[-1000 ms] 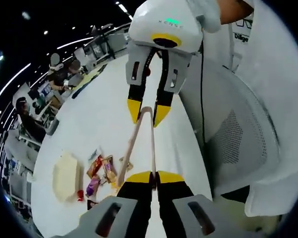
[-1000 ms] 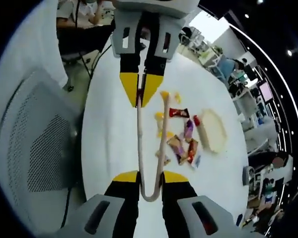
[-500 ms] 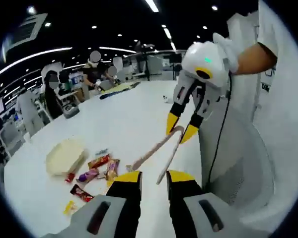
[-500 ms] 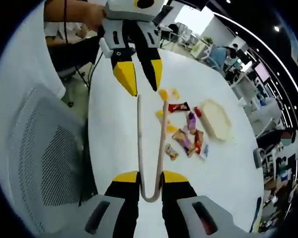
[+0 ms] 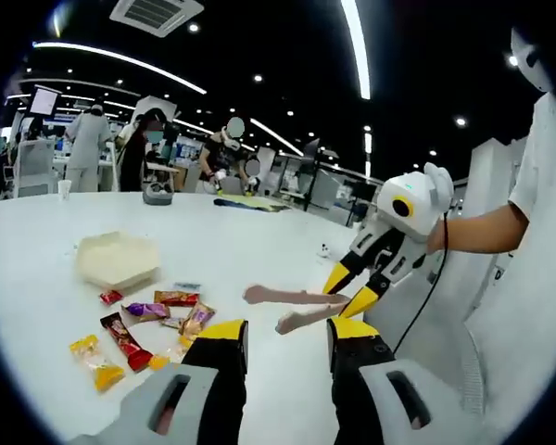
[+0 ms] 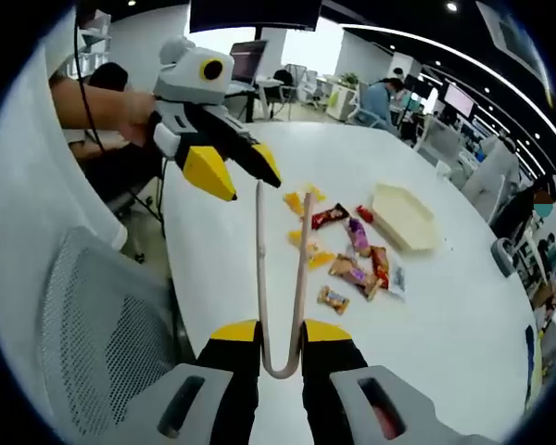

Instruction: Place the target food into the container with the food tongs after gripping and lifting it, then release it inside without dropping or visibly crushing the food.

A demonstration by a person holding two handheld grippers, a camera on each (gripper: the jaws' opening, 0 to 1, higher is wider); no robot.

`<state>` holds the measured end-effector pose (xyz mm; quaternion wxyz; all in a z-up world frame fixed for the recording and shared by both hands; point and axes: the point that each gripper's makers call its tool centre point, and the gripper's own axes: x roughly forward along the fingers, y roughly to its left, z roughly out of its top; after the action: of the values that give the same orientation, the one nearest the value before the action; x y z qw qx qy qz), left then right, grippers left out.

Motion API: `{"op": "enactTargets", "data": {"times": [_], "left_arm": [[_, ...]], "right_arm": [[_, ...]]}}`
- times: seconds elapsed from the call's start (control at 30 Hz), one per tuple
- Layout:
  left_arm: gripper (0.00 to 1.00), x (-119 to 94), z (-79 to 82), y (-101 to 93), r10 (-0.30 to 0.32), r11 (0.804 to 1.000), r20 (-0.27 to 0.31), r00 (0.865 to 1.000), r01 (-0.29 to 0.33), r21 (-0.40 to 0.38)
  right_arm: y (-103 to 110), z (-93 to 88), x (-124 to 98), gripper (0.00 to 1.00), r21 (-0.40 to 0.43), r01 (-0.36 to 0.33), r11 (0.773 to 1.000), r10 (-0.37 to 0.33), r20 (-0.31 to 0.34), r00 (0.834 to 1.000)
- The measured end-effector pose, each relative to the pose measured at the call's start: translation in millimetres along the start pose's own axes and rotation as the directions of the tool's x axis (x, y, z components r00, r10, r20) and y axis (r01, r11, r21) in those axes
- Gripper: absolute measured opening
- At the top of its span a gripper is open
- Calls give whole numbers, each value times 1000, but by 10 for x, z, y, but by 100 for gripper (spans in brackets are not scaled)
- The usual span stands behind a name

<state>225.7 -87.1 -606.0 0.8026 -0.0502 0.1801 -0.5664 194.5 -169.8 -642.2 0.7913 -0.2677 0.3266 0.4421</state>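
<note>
Two slim tan wooden tongs point(image 6: 280, 278) arms, U-shaped, right gripper point(image 6: 280, 336) clamped.

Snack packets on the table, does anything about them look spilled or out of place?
The snack packets lie scattered loose on the white table beside the cream container, not in it. None looks torn from here. The tongs are clamped at their bend in the right gripper, arms open and empty.

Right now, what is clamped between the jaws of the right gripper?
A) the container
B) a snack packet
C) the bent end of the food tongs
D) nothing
C: in the right gripper view the right gripper is shut on the U-shaped bend of the food tongs, whose two arms point out over the white table.
</note>
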Motion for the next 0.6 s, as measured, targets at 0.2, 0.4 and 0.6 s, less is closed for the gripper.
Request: {"op": "enactTargets", "data": {"times": [0.2, 0.4, 0.6], "left_arm": [[52, -1, 74, -43, -53, 995, -16, 998, 54, 82], [44, -6, 127, -266, -201, 957, -67, 977, 210, 200], [38, -25, 17, -363, -261, 917, -173, 950, 300, 263]], "right_arm": [[42, 102, -78, 15, -55, -67, 996, 67, 12, 998], [162, 110, -103, 15, -111, -157, 981, 157, -9, 988], [245, 182, -166, 15, -142, -219, 965, 219, -16, 976]]}}
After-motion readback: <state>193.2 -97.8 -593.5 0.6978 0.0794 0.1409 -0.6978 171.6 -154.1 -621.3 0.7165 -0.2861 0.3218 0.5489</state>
